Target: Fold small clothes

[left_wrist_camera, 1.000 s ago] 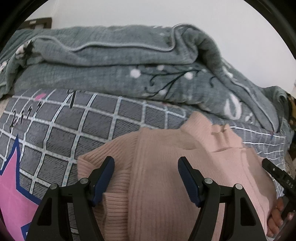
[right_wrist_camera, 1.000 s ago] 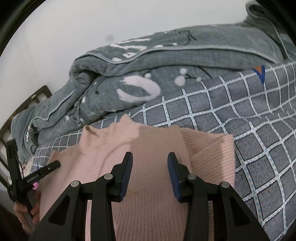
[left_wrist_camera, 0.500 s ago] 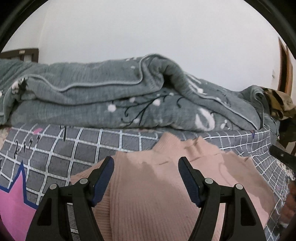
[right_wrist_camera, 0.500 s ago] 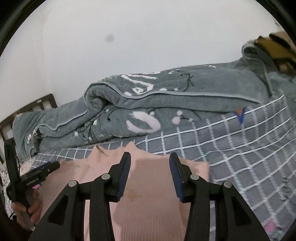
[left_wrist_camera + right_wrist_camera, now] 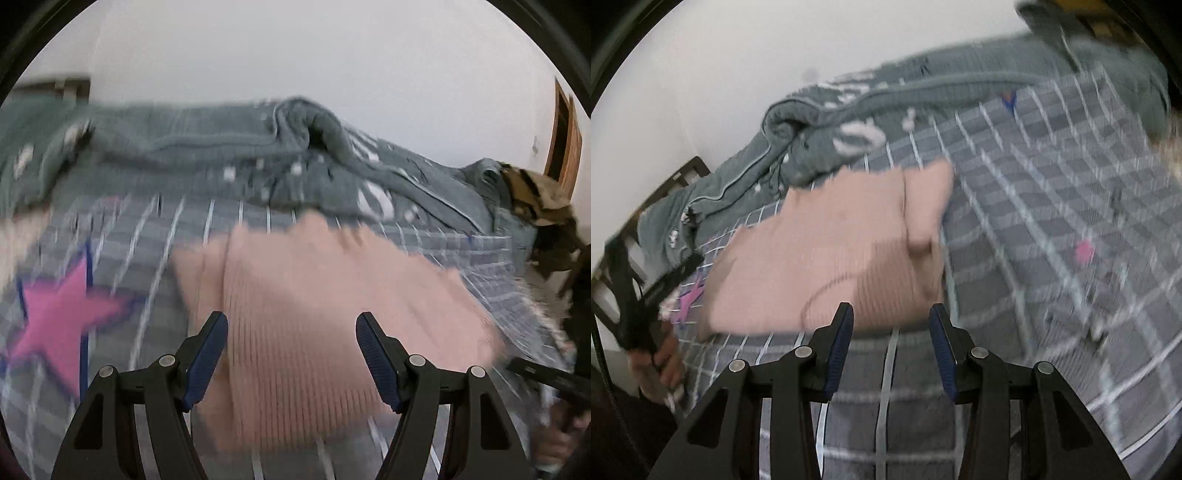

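A pink ribbed knit garment [image 5: 314, 314] lies folded into a rough rectangle on the grey checked bedsheet [image 5: 155, 258]. It also shows in the right wrist view [image 5: 831, 258]. My left gripper [image 5: 291, 354] is open and empty, held above the garment's near half. My right gripper [image 5: 891, 347] is open and empty, just behind the garment's near edge over the sheet [image 5: 1052, 240]. Both views are motion-blurred.
A rumpled grey quilt [image 5: 221, 162] lies along the far side of the bed against the white wall; it also shows in the right wrist view [image 5: 849, 122]. A pink star print [image 5: 62, 314] marks the sheet at left. A brown cloth heap [image 5: 535, 199] sits far right.
Both grippers have pulled back and up from the garment, so more of it and of the sheet shows. Their jaws stay open. The garment lies folded as before.
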`<move>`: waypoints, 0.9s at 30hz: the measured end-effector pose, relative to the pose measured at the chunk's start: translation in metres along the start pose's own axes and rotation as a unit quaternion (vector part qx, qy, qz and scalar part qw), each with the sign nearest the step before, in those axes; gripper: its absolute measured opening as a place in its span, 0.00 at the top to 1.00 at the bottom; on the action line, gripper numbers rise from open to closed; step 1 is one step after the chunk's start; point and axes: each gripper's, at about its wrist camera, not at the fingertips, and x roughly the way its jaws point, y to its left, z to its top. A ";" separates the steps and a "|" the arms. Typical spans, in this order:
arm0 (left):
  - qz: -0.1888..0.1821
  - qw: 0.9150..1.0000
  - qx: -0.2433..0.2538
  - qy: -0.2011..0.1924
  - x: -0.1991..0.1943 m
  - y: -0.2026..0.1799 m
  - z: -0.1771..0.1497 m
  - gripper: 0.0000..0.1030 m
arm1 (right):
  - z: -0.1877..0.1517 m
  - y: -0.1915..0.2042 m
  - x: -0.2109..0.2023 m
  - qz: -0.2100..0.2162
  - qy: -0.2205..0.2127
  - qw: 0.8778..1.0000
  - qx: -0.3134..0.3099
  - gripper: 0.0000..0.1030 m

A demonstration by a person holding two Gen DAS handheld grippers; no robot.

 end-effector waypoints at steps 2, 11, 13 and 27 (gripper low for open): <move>-0.006 0.999 -0.025 0.021 -0.011 0.009 -0.017 0.32 | -0.010 -0.004 0.005 0.019 0.012 1.000 0.015 0.58; -0.030 0.994 -0.089 0.056 -0.023 0.031 -0.053 0.32 | -0.006 -0.011 0.018 0.023 0.007 0.999 0.043 0.60; -0.041 0.992 -0.097 0.063 -0.016 0.031 -0.050 0.32 | -0.003 -0.014 0.021 0.030 0.005 0.998 0.062 0.59; -0.045 0.986 -0.144 0.073 0.015 0.037 -0.027 0.34 | 0.014 -0.018 0.044 0.023 -0.019 0.996 0.090 0.60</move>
